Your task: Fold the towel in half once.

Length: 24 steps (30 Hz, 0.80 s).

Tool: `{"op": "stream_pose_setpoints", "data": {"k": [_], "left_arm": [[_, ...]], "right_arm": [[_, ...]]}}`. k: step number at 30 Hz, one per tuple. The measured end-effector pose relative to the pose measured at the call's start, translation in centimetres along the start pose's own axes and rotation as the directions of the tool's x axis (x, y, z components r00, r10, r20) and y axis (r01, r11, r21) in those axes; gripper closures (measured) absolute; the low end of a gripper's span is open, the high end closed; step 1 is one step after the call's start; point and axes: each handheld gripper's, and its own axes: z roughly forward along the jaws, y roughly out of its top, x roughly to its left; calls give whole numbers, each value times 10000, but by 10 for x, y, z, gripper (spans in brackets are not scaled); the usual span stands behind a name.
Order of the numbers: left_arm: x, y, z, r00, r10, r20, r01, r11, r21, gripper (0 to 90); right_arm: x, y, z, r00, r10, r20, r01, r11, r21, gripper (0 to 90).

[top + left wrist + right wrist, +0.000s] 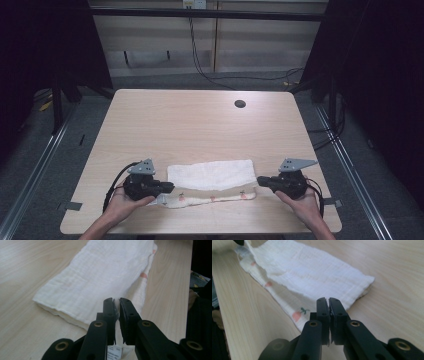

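1. I count one cloth: a white muslin towel folded into a long strip, with small red fruit prints along its near layer. It lies on the near part of the table, running left to right between my two hands.
2. I count two tongs. My left gripper sits at the cloth's left end, and in the left gripper view its jaws are nearly together with a thin bit of cloth edge pinched between them.
3. My right gripper sits at the cloth's right end. In the right gripper view its jaws are pressed together at the cloth's near corner, and they appear to clamp its edge.
4. There is one round cable hole in the far part of the tabletop, well apart from the cloth.
5. The cloth's near long edge lies near the table's front edge; its far edge faces a wide stretch of bare wood.
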Motion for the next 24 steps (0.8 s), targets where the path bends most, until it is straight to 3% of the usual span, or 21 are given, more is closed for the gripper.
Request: {"op": "stream_pose_setpoints", "data": {"k": [3, 5, 10, 13, 19, 24], "left_arm": [[-3, -3, 3, 10000, 10, 38, -10, 9998, 194, 821], [-3, -5, 6, 9999, 38, 133, -44, 9991, 422, 807], [2, -5, 1, 9997, -225, 101, 224, 9997, 62, 786], [7, -1, 4, 9996, -274, -76, 275, 9996, 82, 765], [17, 7, 18, 9989, -363, -308, 373, 9988, 331, 698], [16, 6, 23, 9994, -328, -100, 333, 9983, 482, 656]], "right_arm": [[1, -7, 6, 9997, -230, 108, 224, 9987, 467, 850], [1, -8, 6, 9998, -174, -20, 174, 9990, 410, 840], [5, -13, 2, 9998, -132, -166, 141, 9984, 541, 806], [8, -20, -1, 9997, -221, -125, 230, 9968, 767, 790], [8, -14, -9, 9997, -133, -190, 141, 9989, 438, 764], [7, -2, 14, 9994, -270, -222, 281, 9983, 507, 731]]}}
